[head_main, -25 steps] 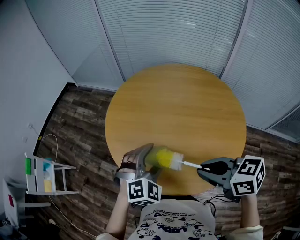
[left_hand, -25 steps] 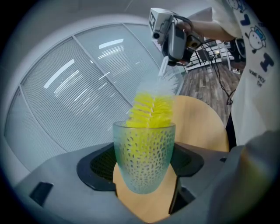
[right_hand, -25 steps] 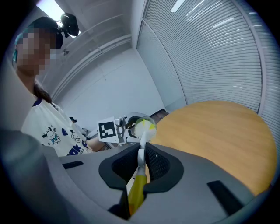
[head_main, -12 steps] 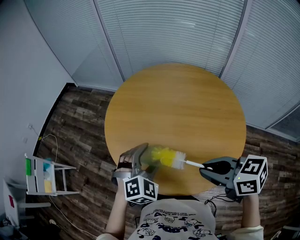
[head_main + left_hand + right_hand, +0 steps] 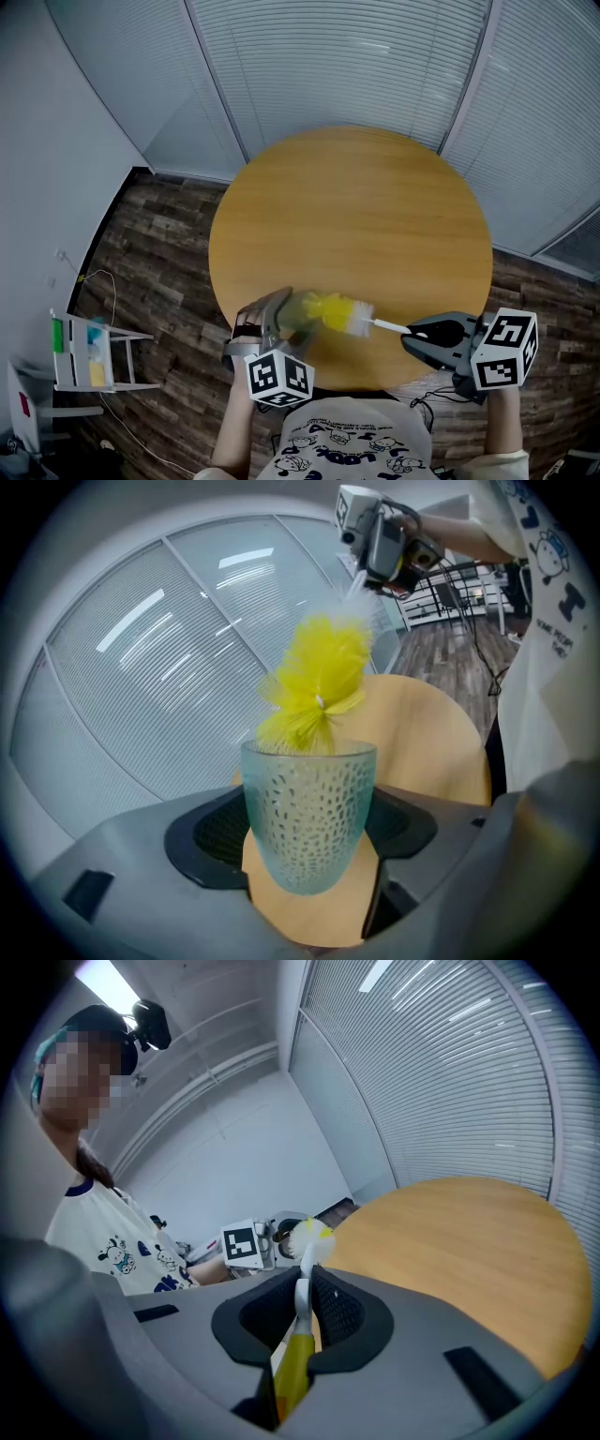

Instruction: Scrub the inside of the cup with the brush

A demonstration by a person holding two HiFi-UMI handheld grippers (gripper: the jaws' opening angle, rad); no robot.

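A pale green glass cup [image 5: 307, 819] with a pebbled pattern is clamped between the jaws of my left gripper [image 5: 309, 841], held above the near edge of the round wooden table [image 5: 356, 216]. The yellow-bristled brush head [image 5: 317, 682] pokes into the cup's mouth. In the head view the cup [image 5: 298, 312] lies tipped toward the right with the brush [image 5: 342, 316] in it. My right gripper [image 5: 422, 337] is shut on the brush's handle [image 5: 298, 1335], white above and yellow below. My left gripper [image 5: 267, 328] sits at the lower left.
The table stands on dark wood-plank flooring with window blinds [image 5: 375, 56] behind. A small white rack [image 5: 89, 352] with coloured items is on the floor at the left. My patterned white shirt [image 5: 352, 441] is at the bottom edge.
The cup and brush have barely shifted; the brush head has slid slightly out toward the right.
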